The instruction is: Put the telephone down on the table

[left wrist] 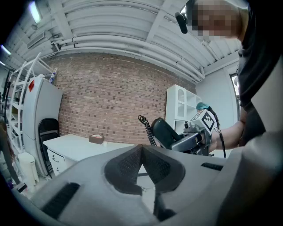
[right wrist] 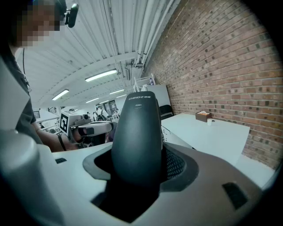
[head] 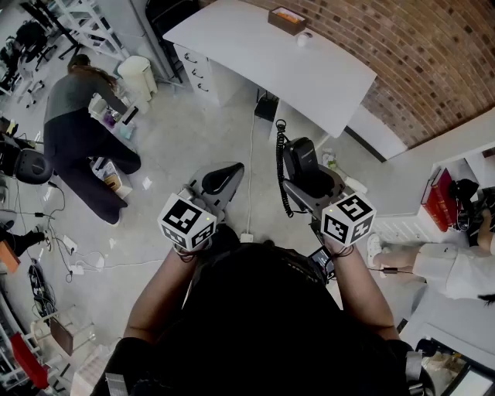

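The right hand-held gripper (right wrist: 138,173) pinches the telephone (right wrist: 137,132) in wide jaws, lifted clear for setting on the table (head: 309,73) ahead. The left hand-held gripper (left wrist: 142,170), unneeded beside it, is pressed together, empty.

Black top (head: 263,325), seemingly short-sleeved; grey left gripper (head: 224,178), right gripper (head: 311,182).

Over by the brick wall (head: 433,54) a small brown box (head: 287,18) sits just beside a white cup (head: 304,38). Off to the left a person in a grey top (head: 77,116) bends over clutter on the pale floor (head: 193,147), near a white bin (head: 138,75). Cables (head: 66,255) trail along the floor's left edge.
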A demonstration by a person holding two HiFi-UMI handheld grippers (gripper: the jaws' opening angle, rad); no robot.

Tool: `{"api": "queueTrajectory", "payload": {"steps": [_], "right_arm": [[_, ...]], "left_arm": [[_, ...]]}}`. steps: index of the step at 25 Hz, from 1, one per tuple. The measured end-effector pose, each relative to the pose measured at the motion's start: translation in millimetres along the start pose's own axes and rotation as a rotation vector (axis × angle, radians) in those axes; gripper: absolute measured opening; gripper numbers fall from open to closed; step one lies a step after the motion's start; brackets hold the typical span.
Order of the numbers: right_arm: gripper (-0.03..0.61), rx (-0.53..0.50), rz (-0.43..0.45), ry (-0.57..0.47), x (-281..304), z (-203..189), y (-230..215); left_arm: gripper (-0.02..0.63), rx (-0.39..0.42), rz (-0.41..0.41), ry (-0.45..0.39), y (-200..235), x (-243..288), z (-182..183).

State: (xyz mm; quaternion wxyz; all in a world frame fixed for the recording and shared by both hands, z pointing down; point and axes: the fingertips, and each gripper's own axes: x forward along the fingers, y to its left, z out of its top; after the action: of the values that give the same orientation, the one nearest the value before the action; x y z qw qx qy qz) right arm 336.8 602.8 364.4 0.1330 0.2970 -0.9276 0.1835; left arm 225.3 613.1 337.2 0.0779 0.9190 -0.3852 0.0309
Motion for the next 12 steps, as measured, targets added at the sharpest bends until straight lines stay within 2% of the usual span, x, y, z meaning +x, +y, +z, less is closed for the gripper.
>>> {"api": "queueTrajectory", "payload": {"steps": [6,12], "right_arm": [[0.273,0.001,0.008,0.016,40.1,7.0,2.6],[0.273,0.022,-0.008,-0.001,104.6,31.3,5.2]], "left_arm": [[0.008,-0.011,-0.004,0.000,36.5,-6.4,-2.4],[0.008,-0.021,-0.049,0.002,105.8,-11.7,1.8]]}}
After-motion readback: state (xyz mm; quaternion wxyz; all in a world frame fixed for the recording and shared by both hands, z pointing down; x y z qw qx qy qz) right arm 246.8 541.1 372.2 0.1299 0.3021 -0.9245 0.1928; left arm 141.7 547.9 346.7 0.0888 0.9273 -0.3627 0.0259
